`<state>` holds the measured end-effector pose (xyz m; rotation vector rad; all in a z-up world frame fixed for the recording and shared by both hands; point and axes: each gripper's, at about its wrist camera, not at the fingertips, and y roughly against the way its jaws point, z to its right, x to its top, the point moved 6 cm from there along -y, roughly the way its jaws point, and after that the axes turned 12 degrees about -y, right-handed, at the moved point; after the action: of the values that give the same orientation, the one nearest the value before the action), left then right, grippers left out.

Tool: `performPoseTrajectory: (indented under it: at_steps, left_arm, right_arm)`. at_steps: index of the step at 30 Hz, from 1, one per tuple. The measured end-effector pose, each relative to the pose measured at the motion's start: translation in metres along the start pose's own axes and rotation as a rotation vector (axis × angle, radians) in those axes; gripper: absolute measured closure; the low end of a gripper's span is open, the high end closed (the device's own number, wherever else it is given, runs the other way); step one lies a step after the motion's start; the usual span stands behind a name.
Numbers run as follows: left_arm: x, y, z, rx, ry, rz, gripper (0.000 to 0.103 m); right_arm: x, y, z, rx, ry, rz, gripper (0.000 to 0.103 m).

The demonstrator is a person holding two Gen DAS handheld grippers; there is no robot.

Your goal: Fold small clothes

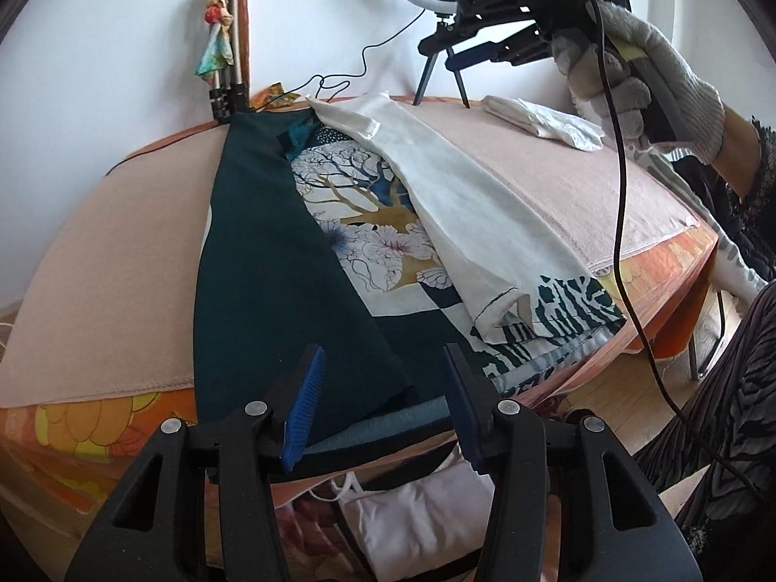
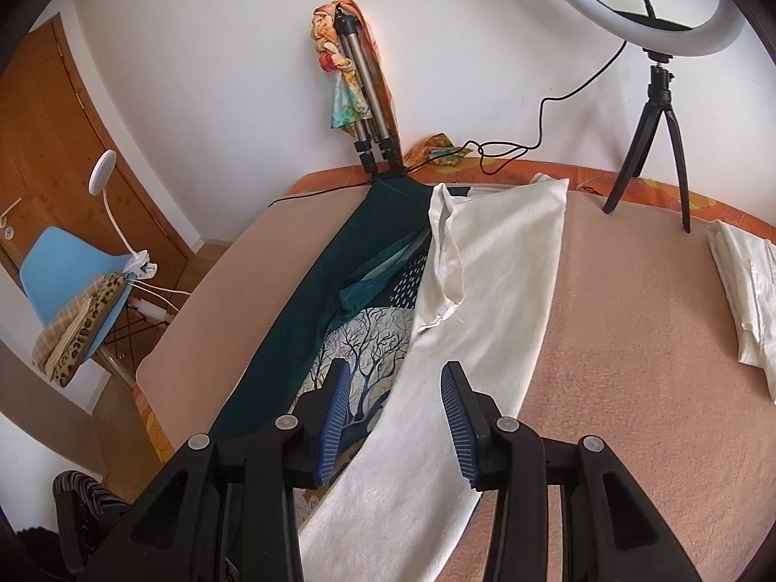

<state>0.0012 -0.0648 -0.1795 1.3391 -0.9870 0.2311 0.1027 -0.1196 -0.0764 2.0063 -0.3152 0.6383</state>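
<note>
1. Garment under fold: a printed top (image 1: 368,223) with a dark green side and a tree pattern lies lengthwise across the pink blanket (image 1: 557,184). Its near hem hangs at the table edge. One white panel is turned over onto the print, and the green side is likewise folded inward.
2. Surroundings: a folded white cloth (image 1: 543,119) rests well apart on the far right of the blanket. A ring light (image 2: 645,14) on a small black tripod stands at the far edge, its cable trailing along the wall. A folded metal tripod (image 2: 368,97) wrapped in a coloured scarf leans against the wall just behind the garment's far end. A blue chair (image 2: 72,286) with a leopard-print item stands left of the table.
3. Obstructions: a black cable (image 1: 625,242) from my right tool hangs across the blanket's right side, clear of the garment.
4. My left gripper (image 1: 383,383): fingers spread, nothing pinched. The green hem lies beneath and between them, apparently untouched.
5. My right gripper (image 2: 395,412): fingers spread, empty, held above the white panel in my gloved right hand (image 1: 645,77).
</note>
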Motion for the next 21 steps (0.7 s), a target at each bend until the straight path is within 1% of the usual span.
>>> performPoseTrajectory:
  at_steps: [3, 6, 7, 8, 10, 13, 14, 15, 16, 17, 20, 21]
  left_arm:
    - [-0.001, -0.007, -0.003, 0.012, 0.0, -0.017, 0.055]
    - [-0.005, -0.014, -0.007, -0.003, 0.019, -0.038, 0.055]
    - [-0.005, -0.013, -0.008, -0.007, 0.024, -0.027, 0.055]
    - [-0.005, -0.013, -0.009, -0.009, 0.027, -0.027, 0.055]
    - [-0.004, -0.013, -0.011, -0.013, 0.033, -0.022, 0.057]
    - [-0.004, -0.014, -0.012, -0.011, 0.029, -0.01, 0.07]
    - [-0.004, -0.014, -0.014, -0.014, 0.03, -0.007, 0.079]
    - [-0.004, -0.014, -0.015, -0.016, 0.035, -0.006, 0.084]
    - [-0.004, -0.013, -0.016, -0.024, 0.041, -0.003, 0.087]
    - [-0.002, -0.015, -0.018, -0.029, 0.044, -0.002, 0.092]
    - [-0.002, -0.015, -0.019, -0.041, 0.051, 0.005, 0.097]
    - [-0.002, -0.015, -0.019, -0.046, 0.057, 0.007, 0.097]
  right_arm:
    - [0.012, -0.021, -0.008, 0.028, -0.011, -0.039, 0.061]
    - [0.024, -0.053, -0.015, 0.057, -0.045, -0.097, 0.06]
    - [0.029, -0.065, -0.016, 0.056, -0.062, -0.109, 0.06]
    - [0.033, -0.078, -0.018, 0.059, -0.073, -0.128, 0.055]
    - [0.041, -0.103, -0.022, 0.057, -0.093, -0.154, 0.054]
    - [0.05, -0.14, -0.024, 0.013, -0.098, -0.181, 0.054]
    - [0.053, -0.152, -0.022, -0.007, -0.106, -0.19, 0.053]
    - [0.055, -0.161, -0.021, -0.02, -0.117, -0.2, 0.053]
    - [0.058, -0.172, -0.019, -0.03, -0.131, -0.206, 0.054]
    - [0.061, -0.179, -0.017, -0.036, -0.146, -0.212, 0.053]
    - [0.071, -0.193, -0.015, -0.046, -0.171, -0.218, 0.053]
    - [0.073, -0.199, -0.014, -0.064, -0.168, -0.22, 0.053]
